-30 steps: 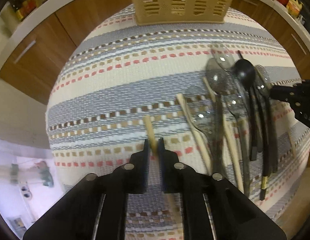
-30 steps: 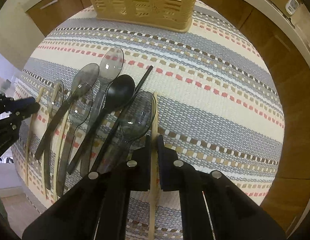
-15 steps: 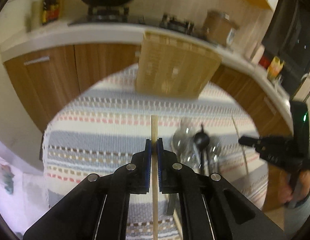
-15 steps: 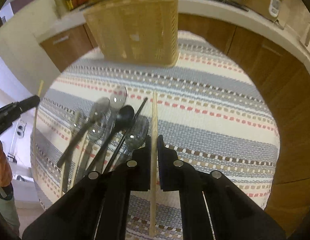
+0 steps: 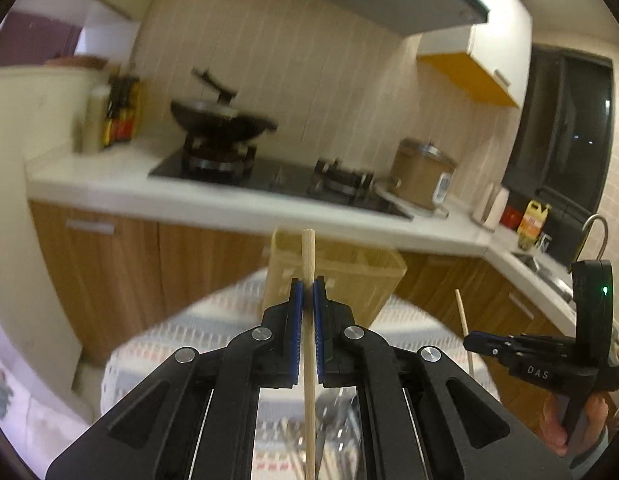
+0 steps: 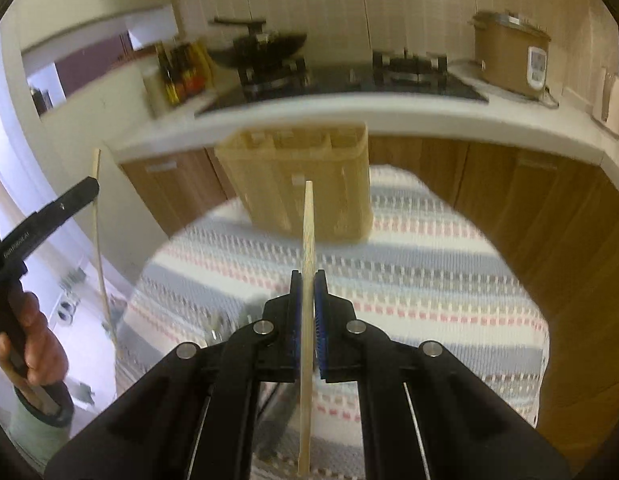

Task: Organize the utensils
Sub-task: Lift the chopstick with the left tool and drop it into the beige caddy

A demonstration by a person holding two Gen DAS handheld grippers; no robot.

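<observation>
My left gripper (image 5: 308, 294) is shut on a wooden chopstick (image 5: 308, 256) and holds it upright, raised above the table. My right gripper (image 6: 308, 284) is shut on a second wooden chopstick (image 6: 308, 224), also upright and raised. The beige slotted utensil basket (image 5: 349, 276) stands at the far side of the striped tablecloth (image 6: 409, 280); in the right wrist view the basket (image 6: 309, 184) sits straight ahead. The right gripper shows in the left wrist view (image 5: 475, 340), the left gripper in the right wrist view (image 6: 91, 188). Remaining spoons and chopsticks (image 5: 333, 432) lie below, mostly hidden.
A kitchen counter (image 6: 369, 112) with a stove, a wok (image 5: 221, 120) and a rice cooker (image 6: 509, 56) runs behind the table. Wooden cabinets (image 6: 529, 200) stand under it. A sink (image 5: 541, 264) is at the far right.
Both grippers have lifted their chopsticks off the tablecloth and tilted up, so the views now look toward the counter and basket instead of down at the utensils.
</observation>
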